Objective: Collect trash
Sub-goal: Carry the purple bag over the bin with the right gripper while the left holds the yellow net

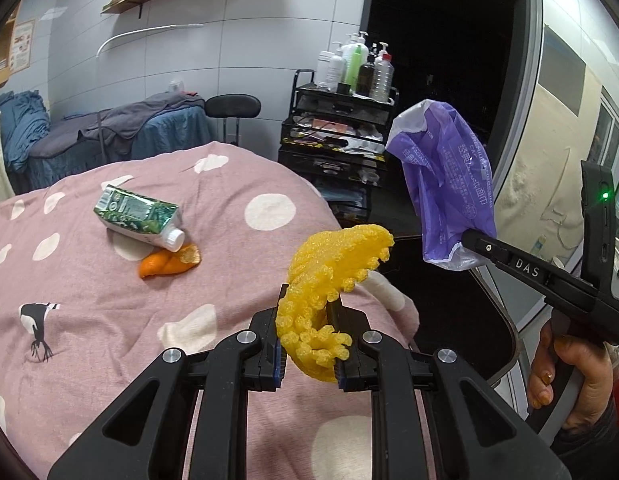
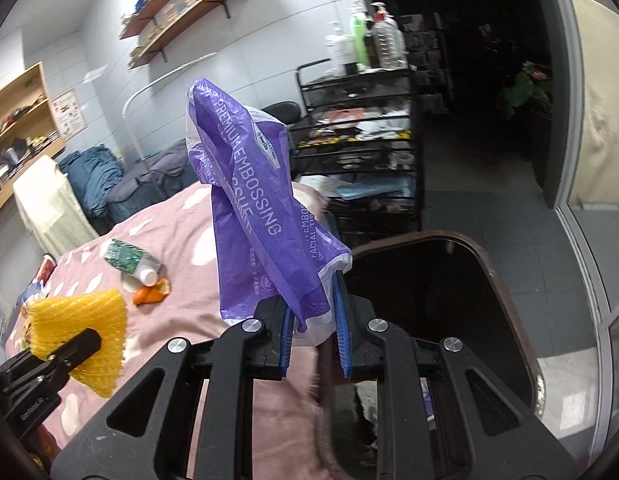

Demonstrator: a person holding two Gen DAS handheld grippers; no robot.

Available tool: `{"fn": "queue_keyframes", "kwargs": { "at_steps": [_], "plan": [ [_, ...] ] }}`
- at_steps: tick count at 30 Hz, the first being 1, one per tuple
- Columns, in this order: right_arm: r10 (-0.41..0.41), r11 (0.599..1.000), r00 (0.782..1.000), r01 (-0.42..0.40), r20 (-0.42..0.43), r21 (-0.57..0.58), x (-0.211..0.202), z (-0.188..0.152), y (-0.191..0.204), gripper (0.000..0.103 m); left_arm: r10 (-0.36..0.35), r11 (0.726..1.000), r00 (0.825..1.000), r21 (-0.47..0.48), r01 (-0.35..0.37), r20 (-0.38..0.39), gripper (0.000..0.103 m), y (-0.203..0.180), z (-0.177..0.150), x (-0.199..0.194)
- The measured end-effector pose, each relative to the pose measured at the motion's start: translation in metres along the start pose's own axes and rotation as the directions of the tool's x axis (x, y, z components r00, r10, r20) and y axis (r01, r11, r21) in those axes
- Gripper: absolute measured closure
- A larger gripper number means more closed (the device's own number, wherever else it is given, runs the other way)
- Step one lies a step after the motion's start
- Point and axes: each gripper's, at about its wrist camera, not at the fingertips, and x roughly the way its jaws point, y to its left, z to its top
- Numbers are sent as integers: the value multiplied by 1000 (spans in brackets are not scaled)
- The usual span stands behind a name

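My left gripper (image 1: 309,320) is shut on a yellow foam fruit net (image 1: 333,272) and holds it above the pink bed cover; the net also shows in the right wrist view (image 2: 81,328). My right gripper (image 2: 313,316) is shut on a purple tissue wrapper (image 2: 261,208), held up beside the bed over a dark bin (image 2: 449,300); the wrapper also shows in the left wrist view (image 1: 445,184). A green carton (image 1: 139,216) with a white cap and an orange peel (image 1: 169,264) lie on the cover.
The bed has a pink spotted cover (image 1: 109,320). A black cart (image 1: 337,148) with bottles on top stands behind the bed. A second bed with blue bedding (image 1: 89,136) is at the back left. A glass door (image 2: 589,200) is on the right.
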Motion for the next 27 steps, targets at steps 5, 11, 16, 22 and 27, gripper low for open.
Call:
{"fn": "queue_keyframes", "kwargs": {
  "at_steps": [5,11,16,22,27],
  "plan": [
    [-45,998,999,46,-27,44,7,-4,-22,84,-16,1000,1000,23,16,-13,85,-12,-2,6],
    [-111,989,989,120,-93,91,26,-13,-51,84,-29,999,999,35,30,-30,85,-23,-4,11],
    [-151,980,977,168,-151,109,43,-25,-70,84,-34,998,999,46,35,-40,85,-30,-4,16],
    [-182,973,961,207,-208,105,61,-39,-85,83,-43,997,998,65,46,-52,85,-39,-4,22],
    [-200,970,950,227,-238,89,72,-46,-91,83,-47,996,997,79,51,-58,85,-47,-4,24]
  ]
}}
